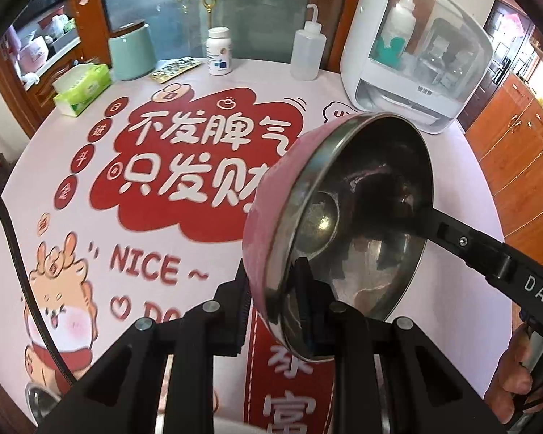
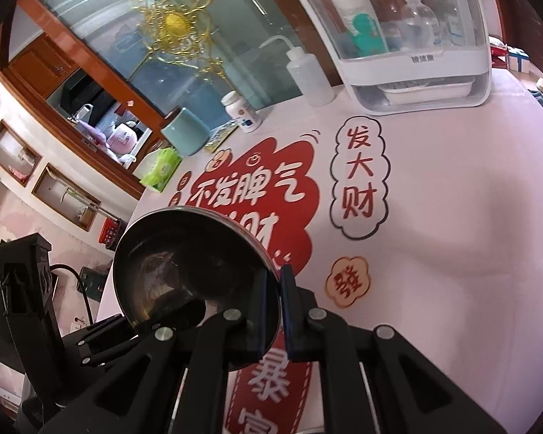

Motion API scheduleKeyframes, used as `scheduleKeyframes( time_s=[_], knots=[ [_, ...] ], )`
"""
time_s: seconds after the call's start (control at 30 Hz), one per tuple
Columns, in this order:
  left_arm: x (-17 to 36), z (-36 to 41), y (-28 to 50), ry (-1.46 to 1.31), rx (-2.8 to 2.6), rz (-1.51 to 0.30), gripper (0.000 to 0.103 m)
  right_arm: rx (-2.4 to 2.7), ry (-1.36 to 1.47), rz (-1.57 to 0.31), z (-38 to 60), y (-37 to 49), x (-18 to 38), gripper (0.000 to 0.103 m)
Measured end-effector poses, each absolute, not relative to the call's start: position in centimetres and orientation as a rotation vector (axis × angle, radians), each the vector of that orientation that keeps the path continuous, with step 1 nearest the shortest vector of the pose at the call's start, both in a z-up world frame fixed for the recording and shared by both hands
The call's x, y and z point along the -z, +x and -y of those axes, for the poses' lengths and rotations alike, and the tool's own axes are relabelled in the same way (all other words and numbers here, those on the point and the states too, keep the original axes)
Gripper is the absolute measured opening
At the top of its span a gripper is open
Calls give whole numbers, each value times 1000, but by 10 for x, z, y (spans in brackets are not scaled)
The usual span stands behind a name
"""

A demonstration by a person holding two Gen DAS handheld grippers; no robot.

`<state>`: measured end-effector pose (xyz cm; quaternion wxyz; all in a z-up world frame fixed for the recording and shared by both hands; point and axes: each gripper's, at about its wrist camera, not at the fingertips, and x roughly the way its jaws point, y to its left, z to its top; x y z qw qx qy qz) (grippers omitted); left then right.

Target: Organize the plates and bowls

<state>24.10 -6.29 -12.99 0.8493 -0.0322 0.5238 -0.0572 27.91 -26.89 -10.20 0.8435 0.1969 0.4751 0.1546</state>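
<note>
Gripping pink-sided steel bowl [image 1: 344, 217] above printed table [image 1: 163, 217]: my left gripper [image 1: 271, 307] near rim, right gripper [image 2: 271, 311] opposite rim.

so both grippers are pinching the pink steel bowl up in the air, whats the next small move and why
Probably carry the bowl level to a bare patch of the printed tablecloth and lower it. Left gripper and right gripper both clamp its rim, it hangs tilted above the table, and nothing lies below.
</note>
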Motion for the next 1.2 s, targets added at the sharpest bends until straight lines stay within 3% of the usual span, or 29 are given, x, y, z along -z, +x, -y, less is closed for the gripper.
scheduleKeyframes(
  time_s=[1.2],
  knots=[
    [123,-112,60,-232,-126,-1150,22,-588,281,-1138,89,153,92,7]
  ],
)
